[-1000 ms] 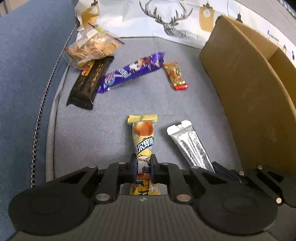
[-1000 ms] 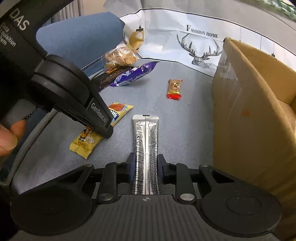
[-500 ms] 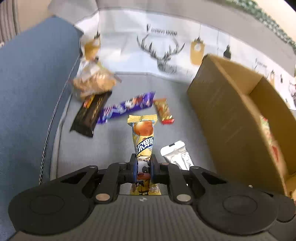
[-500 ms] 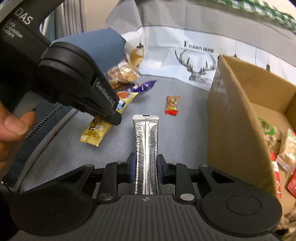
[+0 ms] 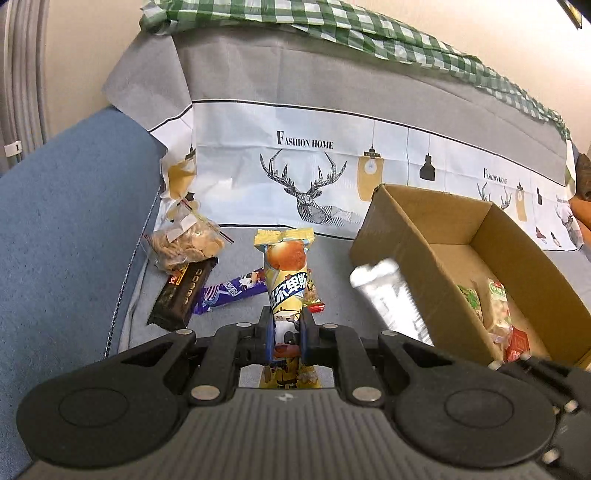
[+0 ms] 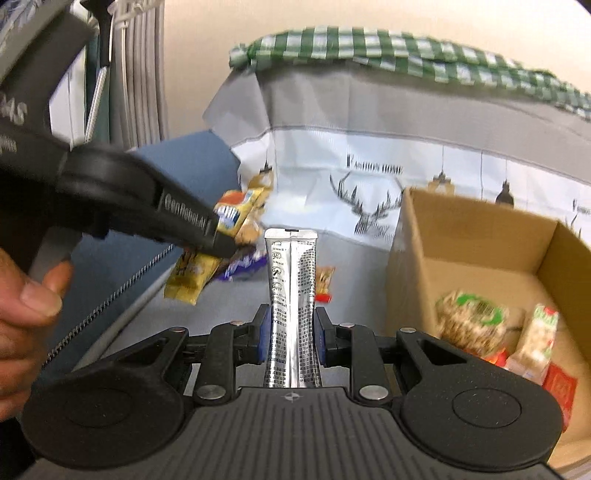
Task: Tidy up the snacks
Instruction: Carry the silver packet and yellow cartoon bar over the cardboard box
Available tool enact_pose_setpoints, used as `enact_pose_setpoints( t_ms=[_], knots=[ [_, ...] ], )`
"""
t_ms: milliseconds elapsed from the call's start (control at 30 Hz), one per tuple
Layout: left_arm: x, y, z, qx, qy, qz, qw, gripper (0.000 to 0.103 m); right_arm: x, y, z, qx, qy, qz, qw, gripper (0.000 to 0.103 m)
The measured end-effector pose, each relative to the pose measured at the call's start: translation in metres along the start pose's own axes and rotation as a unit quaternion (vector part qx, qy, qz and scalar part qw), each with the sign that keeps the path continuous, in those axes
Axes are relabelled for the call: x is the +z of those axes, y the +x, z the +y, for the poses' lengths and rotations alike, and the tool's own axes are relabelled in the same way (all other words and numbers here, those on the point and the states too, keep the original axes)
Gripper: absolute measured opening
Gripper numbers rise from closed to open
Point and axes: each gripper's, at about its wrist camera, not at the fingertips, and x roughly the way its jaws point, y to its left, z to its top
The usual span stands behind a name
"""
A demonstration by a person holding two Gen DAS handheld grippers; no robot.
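While both tongs grip snacks, cardboard box (image 5: pixel 402 236) rim (right side) near

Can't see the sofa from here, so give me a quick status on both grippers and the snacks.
Left gripper shut on yellow snack bar. Right gripper shut on silver packet. Cardboard box open, nothing blocking it.

Both matte black plastic grippers, the left gripper (image 5: pixel 287 334) and the right gripper (image 6: pixel 289 341), have ribbed bodies, round hubs, silver screws, blue finger pads (image 6: pixel 263 338); white lettering marks the left.

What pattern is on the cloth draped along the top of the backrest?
Green and white checked cloth; clearest in the left wrist view.
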Motion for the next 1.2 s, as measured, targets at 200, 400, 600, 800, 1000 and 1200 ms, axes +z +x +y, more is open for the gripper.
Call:
enact_pose_setpoints(
  t_ms=[200, 400, 600, 800, 1000, 1200],
  knots=[
    [0.004, 0.000, -0.003, -0.005, -0.003, -0.010, 0.9999, 0.014, 0.024, -0.020, -0.025, -0.012, 0.017, -0.038, 0.999, 0.025],
    [0.008, 0.003, -0.013, -0.014, 0.002, -0.024, 0.9996, 0.014, 0.052, -0.037, -0.067, -0.037, 0.035, -0.065, 0.997, 0.025],
    [0.014, 0.006, -0.026, -0.024, 0.010, -0.041, 0.9988, 0.014, 0.074, -0.043, -0.120, -0.073, 0.021, -0.077, 0.994, 0.025],
    [0.019, 0.008, -0.041, -0.034, 0.018, -0.060, 0.9974, 0.014, 0.063, -0.043, -0.165, -0.107, 0.051, -0.068, 0.991, 0.025],
    [0.025, 0.011, -0.066, -0.050, 0.035, -0.083, 0.9947, 0.014, 0.051, -0.047, -0.183, -0.122, 0.055, -0.060, 0.989, 0.025],
    [0.028, 0.015, -0.095, -0.072, 0.054, -0.106, 0.9902, 0.014, 0.048, -0.045, -0.191, -0.130, 0.039, -0.055, 0.989, 0.025]
  ],
)
